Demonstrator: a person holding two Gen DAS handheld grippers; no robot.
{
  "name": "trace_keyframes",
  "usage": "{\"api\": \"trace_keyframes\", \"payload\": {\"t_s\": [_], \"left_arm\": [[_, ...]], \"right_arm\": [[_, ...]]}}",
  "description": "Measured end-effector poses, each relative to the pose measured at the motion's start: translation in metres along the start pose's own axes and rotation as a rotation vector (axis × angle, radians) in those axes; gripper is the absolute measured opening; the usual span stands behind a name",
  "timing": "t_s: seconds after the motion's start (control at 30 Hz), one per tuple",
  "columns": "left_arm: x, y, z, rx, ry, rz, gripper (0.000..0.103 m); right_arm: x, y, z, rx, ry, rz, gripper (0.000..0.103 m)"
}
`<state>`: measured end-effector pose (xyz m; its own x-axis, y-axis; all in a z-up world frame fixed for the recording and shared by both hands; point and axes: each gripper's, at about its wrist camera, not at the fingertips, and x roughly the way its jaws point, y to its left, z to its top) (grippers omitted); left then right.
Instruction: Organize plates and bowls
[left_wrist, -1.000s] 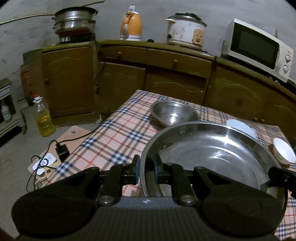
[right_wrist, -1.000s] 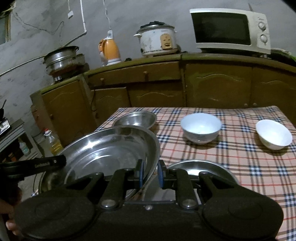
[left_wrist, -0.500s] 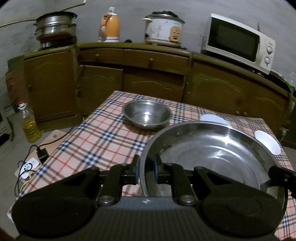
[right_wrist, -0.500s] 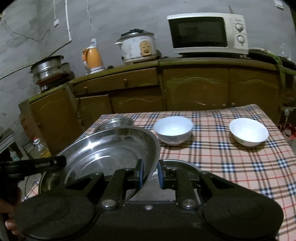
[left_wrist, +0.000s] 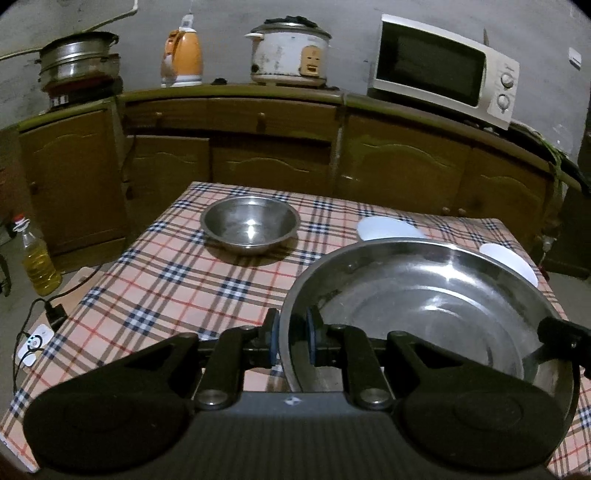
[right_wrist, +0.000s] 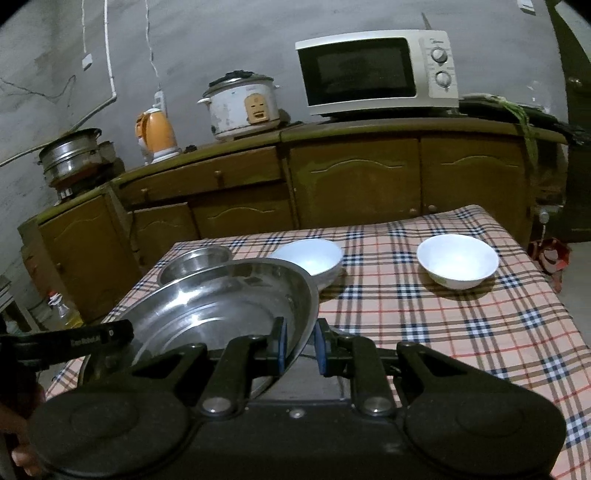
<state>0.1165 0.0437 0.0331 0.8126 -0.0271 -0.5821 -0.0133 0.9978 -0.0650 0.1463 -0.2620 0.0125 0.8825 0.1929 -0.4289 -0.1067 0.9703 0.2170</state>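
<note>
A large steel plate (left_wrist: 424, 314) hangs tilted above the checked tablecloth (left_wrist: 177, 280), carried between both grippers. My left gripper (left_wrist: 291, 341) is shut on its left rim. My right gripper (right_wrist: 301, 345) is shut on the opposite rim of the same large steel plate (right_wrist: 221, 306); its tip (left_wrist: 561, 334) shows at the plate's far side in the left wrist view. A small steel bowl (left_wrist: 250, 225) stands at the table's far left. Two white bowls (right_wrist: 310, 258) (right_wrist: 458, 260) stand at the far middle and far right, partly hidden behind the plate in the left wrist view.
Brown cabinets (left_wrist: 280, 155) run behind the table, carrying a microwave (right_wrist: 376, 74), a rice cooker (right_wrist: 240, 107), an orange kettle (right_wrist: 157, 133) and a steel pot (right_wrist: 70, 153). An oil bottle (left_wrist: 38, 264) and cables (left_wrist: 40, 325) are on the floor at the left. A hand (right_wrist: 22, 454) holds the left gripper.
Both grippers have carried the large steel plate sideways over the table and both views have swung right, so the cabinets slid left. Both grips look unchanged.
</note>
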Motion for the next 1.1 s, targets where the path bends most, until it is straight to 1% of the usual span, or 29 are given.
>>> {"api": "trace_keyframes", "payload": {"t_s": [0.33,0.5,0.7,0.97,1.1], "left_arm": [[0.009,-0.024,0.000,0.048,0.010,-0.040,0.016],[0.017,-0.033,-0.001,0.067,0.016,-0.049,0.016],[0.031,-0.038,-0.005,0.088,0.028,-0.044,0.016],[0.060,-0.040,-0.022,0.110,0.088,-0.031,0.016],[0.069,-0.040,-0.030,0.127,0.102,-0.023,0.016]], "right_arm": [[-0.006,-0.025,-0.001,0.036,-0.007,-0.045,0.022],[0.000,-0.036,-0.004,0.052,0.001,-0.059,0.022],[0.017,-0.044,-0.013,0.058,0.030,-0.070,0.022],[0.051,-0.054,-0.031,0.065,0.082,-0.077,0.022],[0.066,-0.057,-0.040,0.062,0.107,-0.084,0.022]]}}
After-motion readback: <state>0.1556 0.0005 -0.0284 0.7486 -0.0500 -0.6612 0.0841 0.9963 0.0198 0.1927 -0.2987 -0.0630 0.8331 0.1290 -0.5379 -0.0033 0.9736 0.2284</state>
